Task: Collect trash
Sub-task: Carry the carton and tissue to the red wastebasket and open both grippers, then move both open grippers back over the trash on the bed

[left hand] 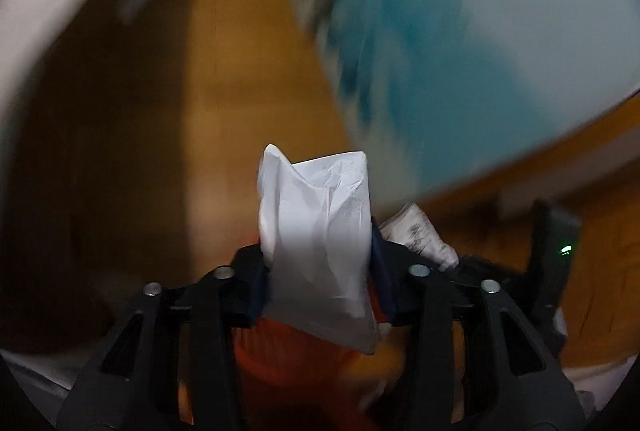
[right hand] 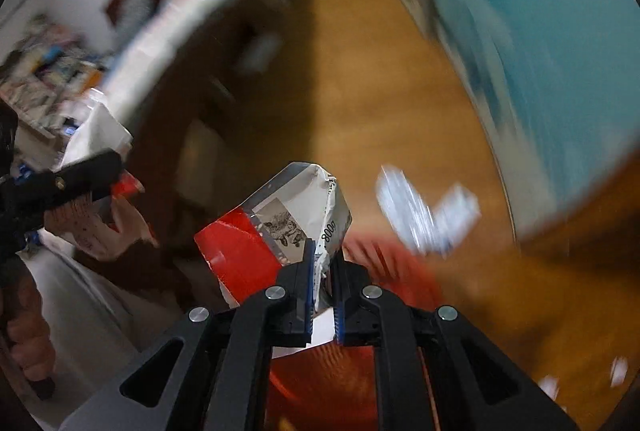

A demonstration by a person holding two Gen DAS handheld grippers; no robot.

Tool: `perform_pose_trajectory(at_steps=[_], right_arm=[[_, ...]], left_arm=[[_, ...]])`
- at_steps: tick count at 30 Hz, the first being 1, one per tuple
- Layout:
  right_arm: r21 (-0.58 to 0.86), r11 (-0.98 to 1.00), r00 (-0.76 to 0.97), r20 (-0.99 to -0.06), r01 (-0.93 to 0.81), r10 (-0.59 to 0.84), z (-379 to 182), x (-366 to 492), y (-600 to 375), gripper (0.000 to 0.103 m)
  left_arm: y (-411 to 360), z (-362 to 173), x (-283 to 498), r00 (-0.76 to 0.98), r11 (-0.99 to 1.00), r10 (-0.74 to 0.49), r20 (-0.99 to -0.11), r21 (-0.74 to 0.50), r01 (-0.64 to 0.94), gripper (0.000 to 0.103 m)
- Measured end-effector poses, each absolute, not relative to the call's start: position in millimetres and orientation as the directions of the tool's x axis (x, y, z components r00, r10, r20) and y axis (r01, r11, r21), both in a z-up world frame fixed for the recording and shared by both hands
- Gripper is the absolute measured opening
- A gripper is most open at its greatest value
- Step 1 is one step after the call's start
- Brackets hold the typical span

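Carrying step: left gripper (left hand: 320, 267) clamped on crumpled white paper (left hand: 316, 231), right gripper (right hand: 322, 295) clamped on a red-and-white carton (right hand: 276, 235), both above a blurred orange bin (right hand: 320, 387); release probably follows.

left tool (left hand: 320, 271) — clamped, loaded | right tool (right hand: 322, 283) — clamped, loaded

Crumpled paper (right hand: 428, 215) on floor (right hand: 384, 79), right of carton (right hand: 280, 231).
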State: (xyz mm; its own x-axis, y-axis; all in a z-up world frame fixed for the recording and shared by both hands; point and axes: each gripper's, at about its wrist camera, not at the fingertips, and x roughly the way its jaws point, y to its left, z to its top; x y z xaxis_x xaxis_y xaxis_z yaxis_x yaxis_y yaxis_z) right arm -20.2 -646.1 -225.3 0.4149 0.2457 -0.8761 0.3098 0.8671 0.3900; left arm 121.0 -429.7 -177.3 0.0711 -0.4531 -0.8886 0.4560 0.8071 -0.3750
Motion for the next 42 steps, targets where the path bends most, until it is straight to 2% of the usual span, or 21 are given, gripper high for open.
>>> perform_pose_trajectory(at_steps=[2,4,6,8,9,10,11,12,13,19,22,26,27,29,31,33,37,42], right_arm=[[0.388,0.855,0.380,-0.890,0.345,0.250,-249,-35,-644,0.009],[0.385,0.848,0.358,-0.898,0.363,0.254,-264,-44,-644,0.009],[0.394,0.837,0.348,-0.899,0.378,0.266,-272,-47,-641,0.011],[0.395,0.833,0.349,-0.899,0.388,0.265,-272,-41,-635,0.014],[0.389,0.833,0.345,-0.902,0.393,0.258,-270,-40,-636,0.027],[0.385,0.832,0.347,-0.903,0.399,0.252,-272,-37,-639,0.041],[0.382,0.830,0.357,-0.903,0.408,0.240,-271,-37,-643,0.064],[0.371,0.830,0.362,-0.905,0.417,0.223,-269,-36,-648,0.066],[0.366,0.832,0.359,-0.907,0.418,0.219,-268,-37,-650,0.066],[0.361,0.838,0.405,-0.895,0.410,0.187,-237,-34,-667,0.065],[0.375,0.851,0.467,-0.866,0.367,0.180,-204,-23,-661,0.065],[0.359,0.904,0.568,-0.805,0.231,0.174,-138,10,-627,0.064],[0.355,0.912,0.584,-0.792,0.204,0.178,-125,18,-619,0.064],[0.346,0.930,0.623,-0.756,0.123,0.199,-92,39,-591,0.064],[0.346,0.936,0.649,-0.726,0.060,0.227,-70,54,-565,0.064],[0.356,0.934,0.665,-0.693,-0.018,0.277,-48,72,-530,0.064],[0.357,0.919,0.663,-0.650,-0.166,0.372,-17,99,-449,0.064],[0.350,0.890,0.620,-0.640,-0.292,0.454,-1,111,-362,0.064]], left_arm=[[-442,-202,122,-0.037,0.808,-0.408,-0.912,-0.380,0.451,0.041],[-453,-216,119,-0.052,0.807,-0.320,-0.946,-0.301,0.509,0.041],[-461,-231,115,-0.107,0.795,-0.294,-0.950,-0.305,0.524,0.041],[-467,-236,105,-0.133,0.790,-0.277,-0.952,-0.304,0.532,0.049],[-470,-238,104,-0.130,0.791,-0.257,-0.958,-0.285,0.541,0.055],[-466,-237,98,-0.122,0.791,-0.239,-0.963,-0.266,0.550,0.068],[-467,-237,96,-0.110,0.791,-0.214,-0.971,-0.239,0.563,0.077],[-470,-236,95,-0.101,0.791,-0.205,-0.973,-0.226,0.568,0.079],[-464,-235,92,-0.092,0.792,-0.202,-0.975,-0.217,0.570,0.083],[-442,-207,96,-0.075,0.812,-0.283,-0.956,-0.281,0.512,0.083],[-420,-168,104,0.032,0.820,-0.365,-0.931,-0.305,0.485,0.083],[-361,-95,108,0.265,0.841,-0.439,-0.859,-0.288,0.459,0.083],[-330,-70,107,0.366,0.864,-0.424,-0.829,-0.248,0.438,0.083],[-279,-40,108,0.481,0.898,-0.393,-0.784,-0.213,0.386,0.088],[-230,-22,107,0.558,0.921,-0.366,-0.745,-0.205,0.331,0.088],[-165,-7,100,0.647,0.959,-0.278,-0.710,-0.169,0.227,0.088],[-80,4,75,0.745,0.985,-0.162,-0.648,-0.148,0.086,0.088],[-18,-4,54,0.783,0.982,-0.116,-0.612,-0.189,-0.002,0.088]])
